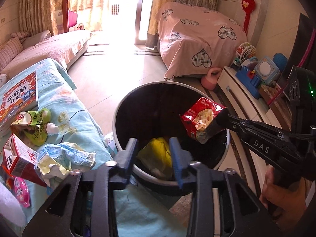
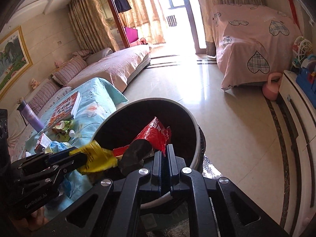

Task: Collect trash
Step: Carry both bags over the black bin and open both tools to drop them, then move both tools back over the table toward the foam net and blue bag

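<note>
My right jaws pinch a glossy, crinkled foil snack packet [image 2: 156, 136]; the bin [image 1: 126, 106] looks smooth plastic, the floor [image 2: 227, 118] polished tile, the counter's cover [image 1: 83, 122] soft cloth.

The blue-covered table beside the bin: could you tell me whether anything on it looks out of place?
Yes. Litter lies strewn on the table: a torn-open green pouch, crumpled blue and yellow wrappers, a red and white carton on its side and a pink packet, all beside a tidy book.
</note>
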Tool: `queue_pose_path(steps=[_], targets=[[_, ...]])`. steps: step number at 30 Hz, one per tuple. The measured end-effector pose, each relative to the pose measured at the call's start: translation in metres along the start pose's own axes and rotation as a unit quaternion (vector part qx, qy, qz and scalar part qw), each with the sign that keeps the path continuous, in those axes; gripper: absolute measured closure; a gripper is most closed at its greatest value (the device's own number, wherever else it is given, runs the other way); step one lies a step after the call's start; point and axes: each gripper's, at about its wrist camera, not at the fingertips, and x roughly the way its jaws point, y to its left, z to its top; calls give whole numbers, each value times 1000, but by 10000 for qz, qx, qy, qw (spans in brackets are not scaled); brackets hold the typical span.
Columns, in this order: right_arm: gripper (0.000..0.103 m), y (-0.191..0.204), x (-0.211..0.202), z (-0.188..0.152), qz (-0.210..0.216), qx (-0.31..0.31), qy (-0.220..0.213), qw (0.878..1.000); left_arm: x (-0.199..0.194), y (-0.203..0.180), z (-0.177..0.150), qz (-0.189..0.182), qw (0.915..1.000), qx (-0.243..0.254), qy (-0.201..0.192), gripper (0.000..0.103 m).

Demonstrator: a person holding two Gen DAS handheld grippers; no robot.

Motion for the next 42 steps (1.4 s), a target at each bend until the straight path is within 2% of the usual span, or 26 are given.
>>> queue_pose_path(steps=[1,6,10,11,15,25,42], targets=[[90,-2,2,1,3,30,22,10000,-1,1,-1,-5,10000,-20,-27,57],[63,-4,1,1,45,129,10,9999,-11,6,-5,-67,9999,-119,-79,51],[54,2,-6,2,92,140,-46,9998,-30,14,-17,-111,9994,-272,-168,47],[49,5,-9,0,129,152,-57,9998,-36,17,-21,-118,9993,-300,-196,47],[16,16,-17,-7,245,162,-155,9994,-55,28,-31,-67,9987,-401,-308,46],[9,55,-42,-38,551,200,-252,9980,-107,73,-73,256,9955,-710,-574,43],[9,127,-50,-93,1070,-35,116,9942,-152,143,-147,785,9861,-1343,-583,42]])
